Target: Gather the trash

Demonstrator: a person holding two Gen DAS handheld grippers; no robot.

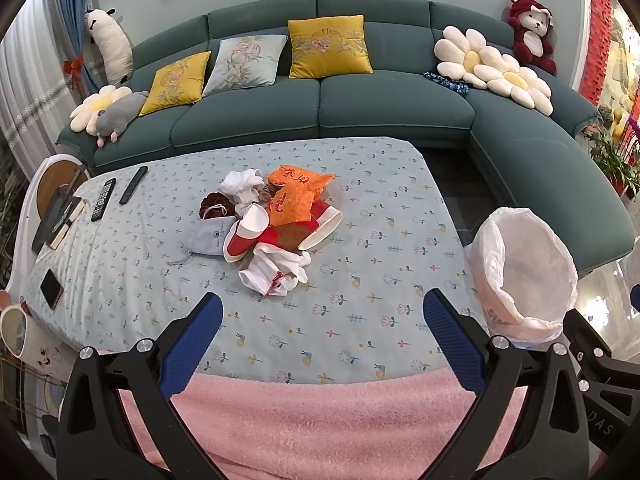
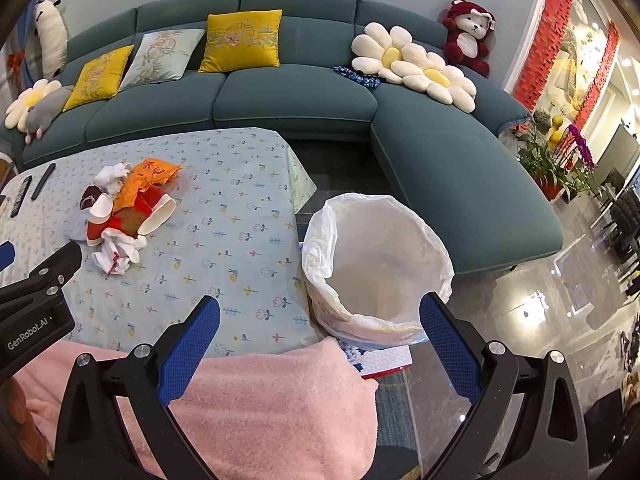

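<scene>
— Where's the trash?
— Piled mid-table [image 1: 360, 280]: cups [image 1: 248, 232], an orange wrapper [image 1: 298, 196], crumpled tissues [image 1: 276, 276]. The lined bin [image 2: 376, 264] stands just beside the table's right edge.
— And the tongs?
— Left gripper [image 1: 322, 340] and right gripper [image 2: 320, 338] both gape wide, holding nothing.

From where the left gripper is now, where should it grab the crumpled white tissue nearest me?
Pinch the crumpled white tissue across its raised middle fold, coming from above on the near side. It lies at the pile's front edge, with bare floral tablecloth before it.
</scene>
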